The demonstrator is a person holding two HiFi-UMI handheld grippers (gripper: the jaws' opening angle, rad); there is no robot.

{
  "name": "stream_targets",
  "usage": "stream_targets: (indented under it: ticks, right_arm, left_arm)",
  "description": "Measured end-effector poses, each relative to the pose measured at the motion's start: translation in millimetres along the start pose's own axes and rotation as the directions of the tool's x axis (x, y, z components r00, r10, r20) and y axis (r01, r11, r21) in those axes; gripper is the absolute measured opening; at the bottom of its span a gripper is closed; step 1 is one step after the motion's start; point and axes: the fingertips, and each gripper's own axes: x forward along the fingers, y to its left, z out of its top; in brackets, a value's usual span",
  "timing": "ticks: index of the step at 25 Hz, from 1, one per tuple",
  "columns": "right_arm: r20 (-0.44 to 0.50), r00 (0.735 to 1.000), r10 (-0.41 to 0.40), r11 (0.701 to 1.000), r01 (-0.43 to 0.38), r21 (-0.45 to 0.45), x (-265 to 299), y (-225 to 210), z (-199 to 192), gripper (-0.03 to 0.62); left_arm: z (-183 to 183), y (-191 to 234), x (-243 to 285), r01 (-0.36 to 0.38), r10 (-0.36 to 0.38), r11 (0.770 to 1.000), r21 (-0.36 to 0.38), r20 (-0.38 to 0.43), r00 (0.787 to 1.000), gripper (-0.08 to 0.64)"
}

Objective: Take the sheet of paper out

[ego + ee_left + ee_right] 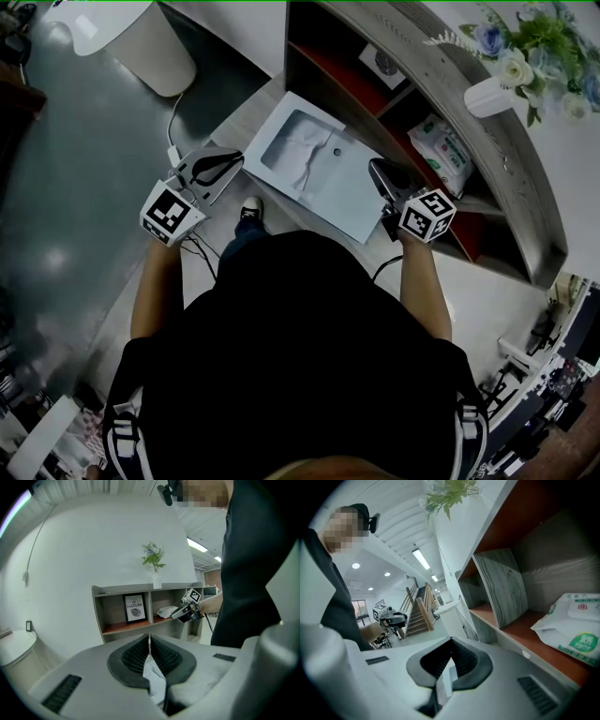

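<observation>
A white sheet of paper (323, 173), crumpled in its middle, hangs between my two grippers in front of the shelf. My left gripper (234, 161) is at its left edge, shut on a creased bit of the white paper (153, 679) that shows between the pads in the left gripper view. At the sheet's right edge sits my right gripper (377, 172). In the right gripper view its jaws are shut on a smooth white edge of the paper (446, 680). Each gripper shows in the other's view: the right gripper (185, 613) and the left gripper (391, 617).
A wooden shelf (525, 202) with red-brown boards stands ahead, holding a pack of wipes (445, 155) and a framed picture (135, 608). A white vase of flowers (487, 94) stands on top. A white bin (155, 47) and a cable (173, 122) are on the floor at left.
</observation>
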Motion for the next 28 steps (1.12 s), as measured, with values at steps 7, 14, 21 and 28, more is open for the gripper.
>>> stream_targets:
  ticks: [7,14,21,28]
  right_arm:
    - [-0.073,0.997,-0.027,0.999,0.030,0.034,29,-10,-33,0.014]
    - [-0.164,0.986,-0.039,0.997,0.049,0.055,58,-19,-69,0.014]
    - [-0.229,0.972,-0.058,0.994,0.079,0.082,80,-31,-100,0.014]
    - [-0.282,0.952,-0.121,0.988,0.143,0.059,96,-48,-133,0.014]
  left_arm:
    - [-8,22,-6,0.012,-0.012,1.000,-0.003,-0.009,1.000,0.023]
    - [-20,40,-15,0.017,-0.018,1.000,-0.013,-0.024,1.000,0.023]
    - [-32,52,-19,0.025,-0.025,0.999,-0.031,-0.030,0.999,0.023]
    - [-45,65,-21,0.026,-0.028,0.999,-0.046,-0.041,0.999,0.023]
